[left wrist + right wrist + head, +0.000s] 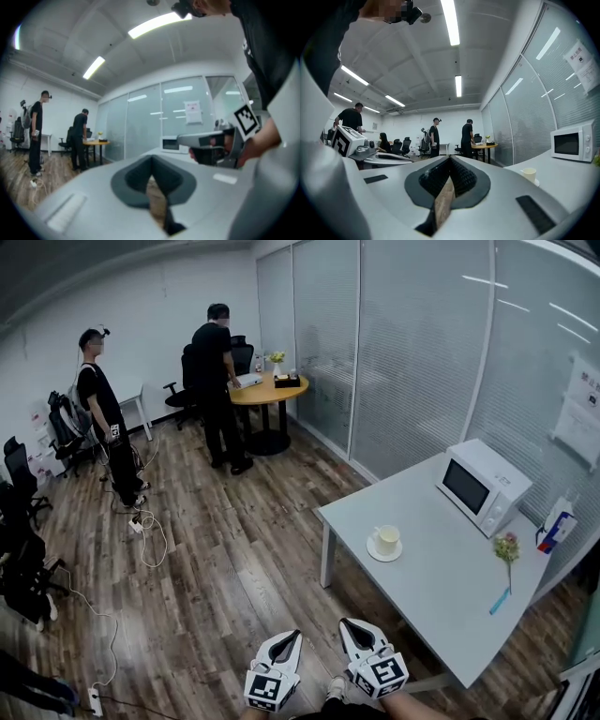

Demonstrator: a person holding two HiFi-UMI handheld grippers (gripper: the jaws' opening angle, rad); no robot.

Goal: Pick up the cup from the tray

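A cream cup (387, 538) stands on a white saucer (373, 552) near the front left corner of the grey table (441, 601). In the right gripper view the cup (529, 174) shows low at the right, well ahead of the jaws. Both grippers hang low in the head view, away from the table and over the wooden floor. My left gripper (296, 635) is shut and holds nothing; its jaws (151, 161) meet at the tips. My right gripper (346, 622) also looks shut and empty (450, 159), a little nearer the table.
A white microwave (481, 486) stands at the table's back, with a small flower (507, 547), a blue pen (499, 601) and a carton (557, 526) to its right. Two people (220, 381) stand far back by a round wooden table (267, 390). Office chairs (23, 540) and cables (150, 540) are at the left.
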